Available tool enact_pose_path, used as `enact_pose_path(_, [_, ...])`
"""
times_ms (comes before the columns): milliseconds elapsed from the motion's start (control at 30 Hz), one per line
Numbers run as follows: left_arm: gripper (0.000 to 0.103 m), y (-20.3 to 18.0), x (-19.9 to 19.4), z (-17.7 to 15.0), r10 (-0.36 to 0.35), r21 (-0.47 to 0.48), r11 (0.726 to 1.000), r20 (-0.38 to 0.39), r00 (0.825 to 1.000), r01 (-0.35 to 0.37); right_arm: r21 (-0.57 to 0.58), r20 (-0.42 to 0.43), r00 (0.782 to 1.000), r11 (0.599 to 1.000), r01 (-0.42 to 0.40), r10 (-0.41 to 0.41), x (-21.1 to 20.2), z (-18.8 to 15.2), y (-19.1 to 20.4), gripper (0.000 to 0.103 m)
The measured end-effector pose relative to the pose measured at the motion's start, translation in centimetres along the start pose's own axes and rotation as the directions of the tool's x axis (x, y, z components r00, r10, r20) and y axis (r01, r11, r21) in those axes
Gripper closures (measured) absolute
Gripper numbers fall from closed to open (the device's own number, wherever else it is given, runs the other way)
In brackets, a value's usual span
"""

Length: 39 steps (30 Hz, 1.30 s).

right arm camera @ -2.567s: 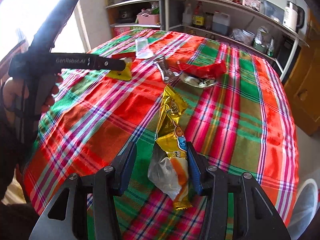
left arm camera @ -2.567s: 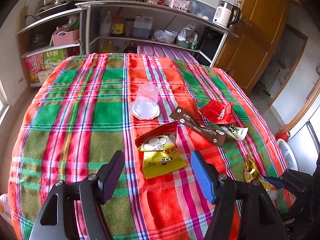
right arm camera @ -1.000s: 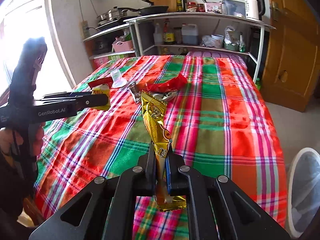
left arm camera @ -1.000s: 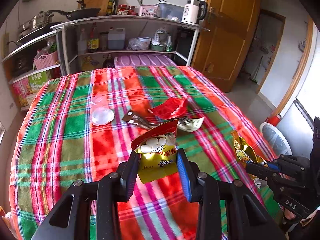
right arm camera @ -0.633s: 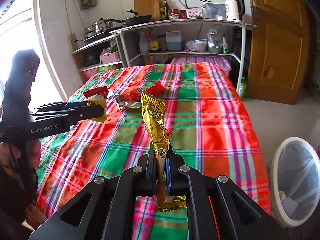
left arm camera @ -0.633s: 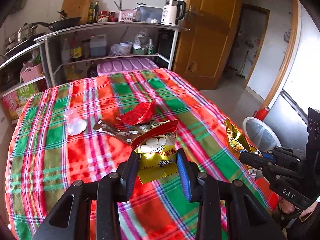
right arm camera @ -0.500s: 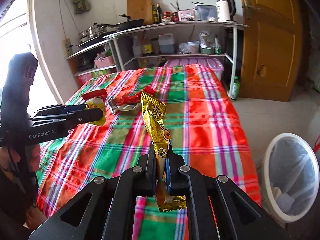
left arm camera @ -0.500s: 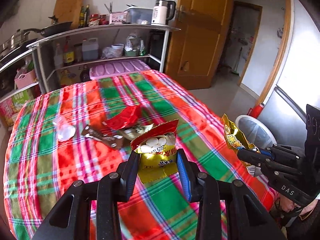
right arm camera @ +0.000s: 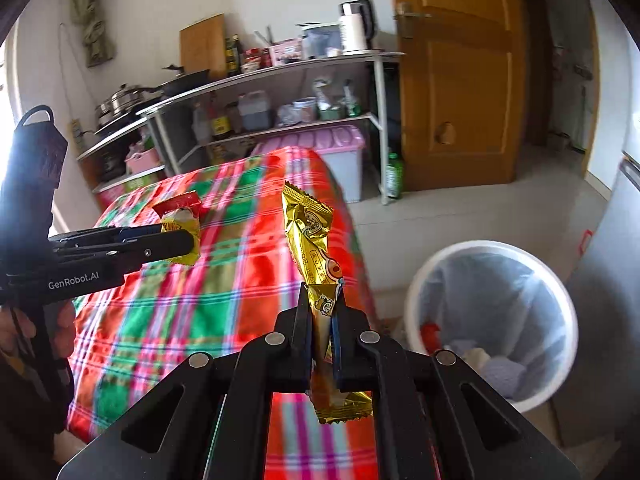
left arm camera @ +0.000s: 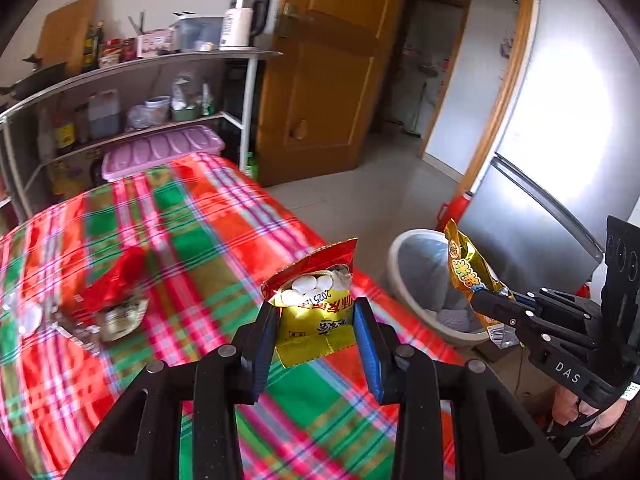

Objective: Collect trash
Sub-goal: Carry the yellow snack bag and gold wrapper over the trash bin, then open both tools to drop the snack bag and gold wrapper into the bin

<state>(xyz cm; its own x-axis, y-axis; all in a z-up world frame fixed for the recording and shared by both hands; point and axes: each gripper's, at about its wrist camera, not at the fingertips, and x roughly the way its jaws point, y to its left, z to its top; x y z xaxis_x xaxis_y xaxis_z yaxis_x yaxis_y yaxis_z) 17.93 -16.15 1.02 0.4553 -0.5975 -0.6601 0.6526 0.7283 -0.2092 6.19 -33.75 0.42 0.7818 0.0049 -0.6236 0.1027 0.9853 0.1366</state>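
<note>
Jaws: left gripper point(left arm camera: 316, 334) clamped on a yellow snack bag point(left arm camera: 316, 306), right gripper point(right arm camera: 322, 334) pinched tight on a gold wrapper point(right arm camera: 310, 236) | Place: both held in the air near the white bin point(right arm camera: 494, 316), not yet over it | Done: bin already holds some trash | Left: drop both; red wrapper point(left arm camera: 114, 282) and scraps remain on the table point(left arm camera: 192, 240), well apart from the bin.

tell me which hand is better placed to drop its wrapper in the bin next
Right. Its gold foil wrapper hangs nearer the white lined bin; the left gripper's yellow and red packet is over the checked tablecloth.
</note>
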Motion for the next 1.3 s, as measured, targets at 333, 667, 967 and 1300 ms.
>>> enact_pose_path(333, [0.065,-7.7,5.8,2.3,-0.131,0.094,0.986,-0.062,0.99,0.136,0.112,-0.016,0.986,0.979,0.167,-0.167,-2.8,-1.0,-8.6,0.096])
enact_pose_path(667, [0.065,-13.7,12.5,4.0,-0.167,0.158,0.969,-0.152,0.974,0.191,0.162,-0.073,0.968,0.955,0.249,-0.241,-2.3,-2.0,-14.7,0.096])
enact_pose_path(967, [0.065,-15.1,18.8,3.7,-0.132,0.157,0.972,-0.243,0.961,0.173,0.152,-0.139,0.957,0.95,0.274,-0.254,0.6,-2.2,-17.9,0.095])
enact_pose_path(1300, [0.053,-15.3,21.0,3.5,-0.124,0.139,0.976,-0.28,0.952,0.168,0.161,-0.197,0.943,0.94,0.301,-0.268,3.2,-2.2,-20.2,0.078])
